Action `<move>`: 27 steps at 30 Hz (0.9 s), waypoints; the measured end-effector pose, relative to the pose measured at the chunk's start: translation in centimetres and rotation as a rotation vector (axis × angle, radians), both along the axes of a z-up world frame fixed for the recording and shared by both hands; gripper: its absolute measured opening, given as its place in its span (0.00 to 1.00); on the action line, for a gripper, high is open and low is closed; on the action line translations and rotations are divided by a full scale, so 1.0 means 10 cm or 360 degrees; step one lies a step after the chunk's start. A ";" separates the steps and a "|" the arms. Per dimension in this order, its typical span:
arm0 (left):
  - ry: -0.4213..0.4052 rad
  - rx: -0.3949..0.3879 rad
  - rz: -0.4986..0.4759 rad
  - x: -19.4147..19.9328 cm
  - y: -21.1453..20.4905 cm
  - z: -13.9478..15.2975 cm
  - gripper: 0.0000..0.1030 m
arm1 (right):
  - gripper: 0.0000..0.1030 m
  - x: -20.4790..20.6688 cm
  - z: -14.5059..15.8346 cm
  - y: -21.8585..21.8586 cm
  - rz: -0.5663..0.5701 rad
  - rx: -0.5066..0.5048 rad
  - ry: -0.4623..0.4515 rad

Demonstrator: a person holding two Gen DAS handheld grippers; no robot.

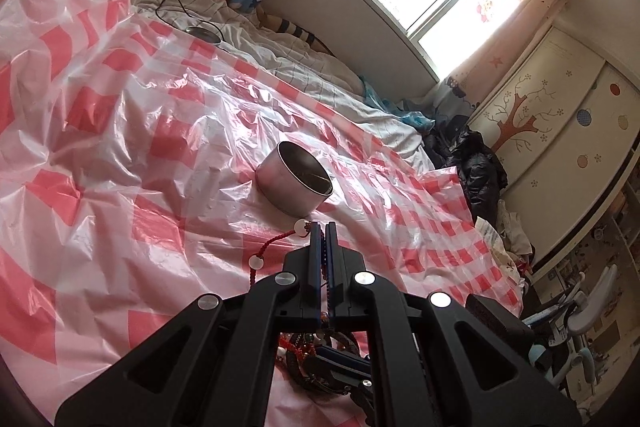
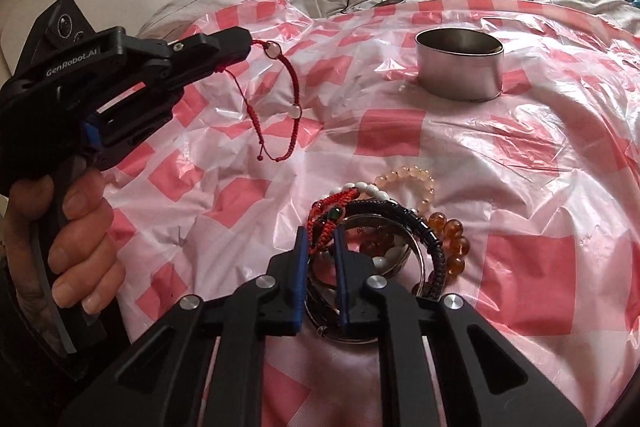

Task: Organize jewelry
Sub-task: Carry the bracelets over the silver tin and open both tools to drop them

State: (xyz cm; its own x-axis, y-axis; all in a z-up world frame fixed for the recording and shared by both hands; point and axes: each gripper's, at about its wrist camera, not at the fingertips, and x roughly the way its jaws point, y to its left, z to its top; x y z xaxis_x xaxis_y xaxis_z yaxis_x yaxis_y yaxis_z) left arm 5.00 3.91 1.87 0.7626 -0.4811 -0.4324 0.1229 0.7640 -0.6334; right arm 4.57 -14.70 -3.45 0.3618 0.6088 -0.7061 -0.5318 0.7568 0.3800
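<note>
Jewelry, landmark metal tin (image 2: pixel 459 65): one red cord bracelet (image 2: pixel 276 107) with pale beads, hanging left of tin, pinched at the cord by left tongs (image 2: pixel 251 45), pressed together. Judged light, limp, prone to swing and snag; best held by the cord. One tangled pile (image 2: pixel 394 227) in front of tin on the bed's checked plastic sheet (image 2: pixel 520 155): roughly six pieces, exact count uncertain. Right tongs (image 2: pixel 320 235) spread, straddling a red braided cord in the pile. Beads likely slippery; bangle stiff.

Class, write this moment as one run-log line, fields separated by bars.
left gripper: shut on red cord bracelet, lifted | right gripper: open over jewelry pile | steel tin: upright on checked sheet
</note>
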 end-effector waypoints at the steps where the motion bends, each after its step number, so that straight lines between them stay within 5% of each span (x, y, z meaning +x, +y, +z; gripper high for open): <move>1: -0.0002 0.0002 0.0002 0.00 0.00 0.00 0.02 | 0.06 0.00 0.01 -0.02 -0.0007 0.0014 -0.0008; 13: -0.0004 -0.0007 -0.0015 0.01 -0.03 -0.01 0.02 | 0.04 0.05 0.37 -0.40 -0.0132 0.0330 -0.0114; 27: -0.0100 0.0152 -0.0258 0.80 -0.59 0.43 0.02 | 0.04 1.11 0.68 -0.98 -0.0429 0.0485 -0.0099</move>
